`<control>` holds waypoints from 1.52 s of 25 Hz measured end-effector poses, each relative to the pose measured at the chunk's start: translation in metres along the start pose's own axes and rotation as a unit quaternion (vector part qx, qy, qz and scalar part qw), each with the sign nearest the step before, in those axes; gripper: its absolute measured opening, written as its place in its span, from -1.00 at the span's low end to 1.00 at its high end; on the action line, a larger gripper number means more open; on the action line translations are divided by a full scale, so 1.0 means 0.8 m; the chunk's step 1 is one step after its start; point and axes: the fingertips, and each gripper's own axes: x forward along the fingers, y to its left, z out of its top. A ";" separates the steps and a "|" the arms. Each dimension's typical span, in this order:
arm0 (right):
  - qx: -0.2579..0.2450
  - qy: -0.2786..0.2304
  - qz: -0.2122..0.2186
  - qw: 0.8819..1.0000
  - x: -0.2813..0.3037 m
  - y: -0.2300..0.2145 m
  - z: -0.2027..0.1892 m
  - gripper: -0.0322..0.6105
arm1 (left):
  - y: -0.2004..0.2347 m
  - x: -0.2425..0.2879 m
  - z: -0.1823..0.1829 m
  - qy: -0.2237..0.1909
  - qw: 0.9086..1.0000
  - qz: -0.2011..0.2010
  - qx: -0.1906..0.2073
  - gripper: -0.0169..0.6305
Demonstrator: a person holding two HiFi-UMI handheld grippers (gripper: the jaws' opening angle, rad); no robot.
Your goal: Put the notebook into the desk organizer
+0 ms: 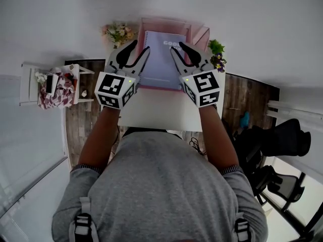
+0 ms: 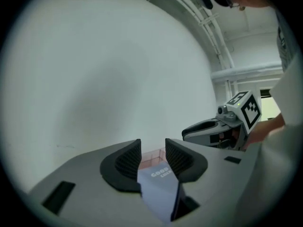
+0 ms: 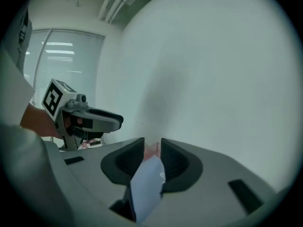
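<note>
A lavender spiral notebook (image 1: 161, 59) is held up between both grippers, in front of the white wall and over the pink desk organizer (image 1: 166, 22). My left gripper (image 1: 141, 46) is shut on the notebook's left edge, and my right gripper (image 1: 176, 46) is shut on its right edge. In the left gripper view the notebook (image 2: 158, 193) runs back between the ribbed pads of the left gripper (image 2: 152, 157). In the right gripper view the notebook (image 3: 147, 183) stands edge-on between the pads of the right gripper (image 3: 152, 155). A little pink of the organizer shows past the jaws.
The white desk (image 1: 161, 112) stands against the wall. A flower bunch (image 1: 118, 33) sits left of the organizer and a small plant with purple flowers (image 1: 217, 54) sits right of it. A low side table with cloth (image 1: 55, 84) stands at the left, a black chair (image 1: 282, 140) at the right.
</note>
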 end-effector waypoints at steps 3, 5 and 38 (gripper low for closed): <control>-0.012 -0.065 0.020 0.998 -0.028 0.020 0.028 -0.63 | -0.023 -0.027 0.027 -0.055 0.998 -0.036 0.017 -0.59; -0.026 -0.099 0.031 0.994 -0.046 0.035 0.039 -0.73 | -0.036 -0.045 0.039 -0.080 0.995 -0.053 0.025 -0.64; 0.028 -0.162 0.071 0.984 -0.138 0.089 -0.036 -0.88 | -0.108 -0.098 -0.038 -0.067 0.994 -0.073 0.036 -0.90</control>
